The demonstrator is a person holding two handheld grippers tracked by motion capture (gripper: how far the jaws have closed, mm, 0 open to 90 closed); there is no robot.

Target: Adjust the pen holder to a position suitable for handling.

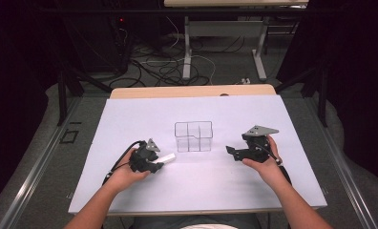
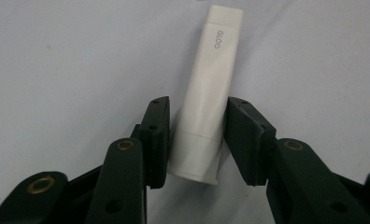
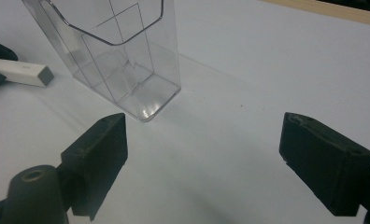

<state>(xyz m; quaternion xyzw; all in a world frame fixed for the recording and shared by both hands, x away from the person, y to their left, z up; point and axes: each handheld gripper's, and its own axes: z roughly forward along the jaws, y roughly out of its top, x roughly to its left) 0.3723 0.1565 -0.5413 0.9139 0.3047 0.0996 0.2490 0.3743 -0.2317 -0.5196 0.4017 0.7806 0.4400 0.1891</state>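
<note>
Left gripper view: my left gripper (image 2: 196,140) jaws straddle the white tube (image 2: 206,93) lying on the surface (image 1: 130,119), not clamped. Right gripper (image 3: 204,158) jaws wide apart near clear organizer (image 3: 122,56).

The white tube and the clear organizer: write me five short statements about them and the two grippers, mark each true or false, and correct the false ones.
1. The white tube lies between the left gripper's jaws. True.
2. The white tube stands inside the clear organizer. False: it lies on the white table cover, outside the organizer, to its left in the high view.
3. The right gripper has its jaws spread wide with nothing between them. True.
4. The clear organizer is full of items. False: its compartments look empty.
5. The right gripper is clamped on the organizer's wall. False: it is held beside the organizer, apart from it.
</note>
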